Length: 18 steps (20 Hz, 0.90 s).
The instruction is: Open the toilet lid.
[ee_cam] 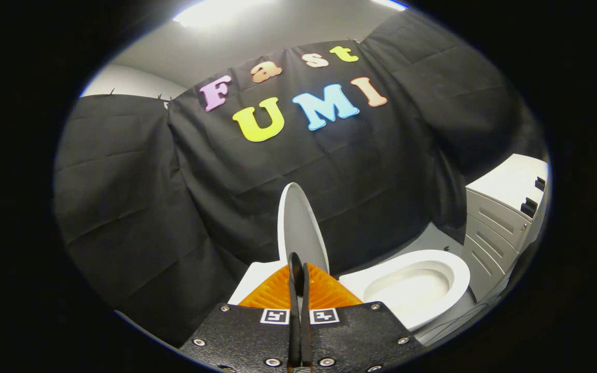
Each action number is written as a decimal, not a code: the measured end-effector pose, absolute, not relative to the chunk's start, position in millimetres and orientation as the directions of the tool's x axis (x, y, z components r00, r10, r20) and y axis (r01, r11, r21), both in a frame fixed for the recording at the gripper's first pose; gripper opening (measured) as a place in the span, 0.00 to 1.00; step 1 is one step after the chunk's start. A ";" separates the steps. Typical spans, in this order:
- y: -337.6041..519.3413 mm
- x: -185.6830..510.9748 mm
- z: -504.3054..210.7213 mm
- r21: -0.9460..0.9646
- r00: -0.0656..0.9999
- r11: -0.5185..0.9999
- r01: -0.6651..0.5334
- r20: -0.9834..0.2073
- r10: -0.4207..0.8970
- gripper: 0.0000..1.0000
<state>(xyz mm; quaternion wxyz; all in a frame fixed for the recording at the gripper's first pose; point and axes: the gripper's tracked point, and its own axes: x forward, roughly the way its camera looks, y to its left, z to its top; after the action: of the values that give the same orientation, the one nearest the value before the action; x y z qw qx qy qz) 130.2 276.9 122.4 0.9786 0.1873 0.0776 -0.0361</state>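
Nearest the camera, at six o'clock, the gripper [299, 274] has its two ribbed, wedge-shaped fingers pressed together, with nothing visibly held between them. Just beyond the fingertips, at twelve o'clock from them, one smooth oval toilet lid [298, 228] stands raised, seen nearly edge-on. At three o'clock from the fingers sits one glossy white toilet bowl [417, 282], its seat rim rounded and uncovered. Farther off at two o'clock stands one pale cabinet [500, 217] with grooved drawer fronts. Creased black cloth [138, 197] hangs behind everything.
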 end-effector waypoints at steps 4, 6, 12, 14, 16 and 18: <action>311.4 134.3 125.4 0.293 0.989 0.954 0.054 -0.145 -0.012 0.00; 327.2 137.4 125.2 0.261 0.990 0.965 0.030 -0.138 0.006 0.00; 365.3 141.3 121.4 0.156 0.992 0.987 -0.023 -0.117 0.042 0.00; 375.5 141.2 119.6 0.127 0.993 0.991 -0.034 -0.110 0.048 0.00; 390.0 141.8 119.4 0.070 0.993 0.996 -0.052 -0.100 0.059 0.00; 402.3 143.1 118.5 0.002 0.994 0.998 -0.062 -0.093 0.062 0.00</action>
<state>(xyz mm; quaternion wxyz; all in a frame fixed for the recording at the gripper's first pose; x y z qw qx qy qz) 143.1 402.3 118.5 0.9984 -0.0004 0.0467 0.0312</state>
